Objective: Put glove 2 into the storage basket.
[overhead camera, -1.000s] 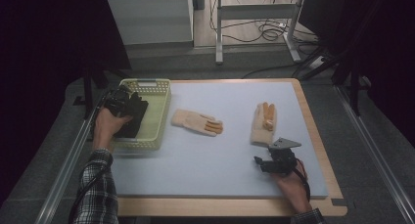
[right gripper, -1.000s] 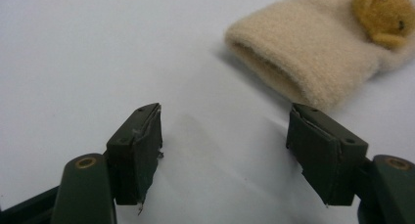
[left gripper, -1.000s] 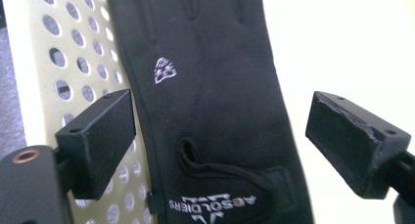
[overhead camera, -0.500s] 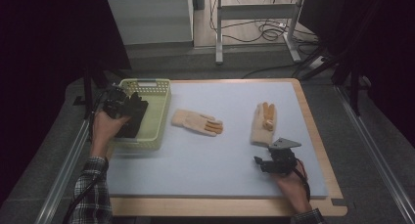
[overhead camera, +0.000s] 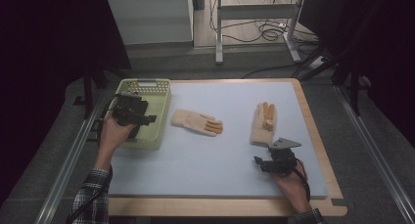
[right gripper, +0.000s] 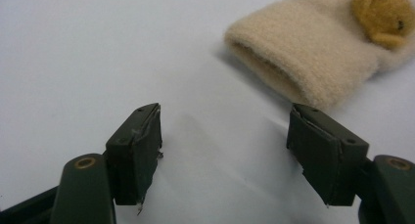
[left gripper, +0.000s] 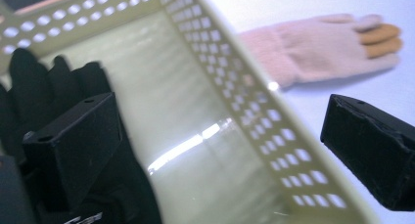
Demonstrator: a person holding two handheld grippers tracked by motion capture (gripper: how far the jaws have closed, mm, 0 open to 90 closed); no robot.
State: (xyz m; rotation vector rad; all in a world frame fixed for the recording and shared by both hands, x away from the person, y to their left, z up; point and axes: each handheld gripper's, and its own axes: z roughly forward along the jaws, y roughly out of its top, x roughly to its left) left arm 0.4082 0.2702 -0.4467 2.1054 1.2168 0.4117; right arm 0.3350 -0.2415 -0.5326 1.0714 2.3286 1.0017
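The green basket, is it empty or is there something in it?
Not empty. The green basket holds a black glove, seen in the left gripper view lying on its floor against the far wall.

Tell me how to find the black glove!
Look at the pale blue mat on the table, then at the green basket on its left edge. The black glove lies inside it; the two cream gloves with orange fingertips lie out on the mat.

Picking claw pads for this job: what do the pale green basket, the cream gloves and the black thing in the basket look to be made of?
Pale green perforated basket: probably moulded plastic, with a glossy floor. Cream gloves with orange fingertips: fuzzy knit, ribbed cuffs. Black item in the basket: matte and soft, seemingly a fabric glove.
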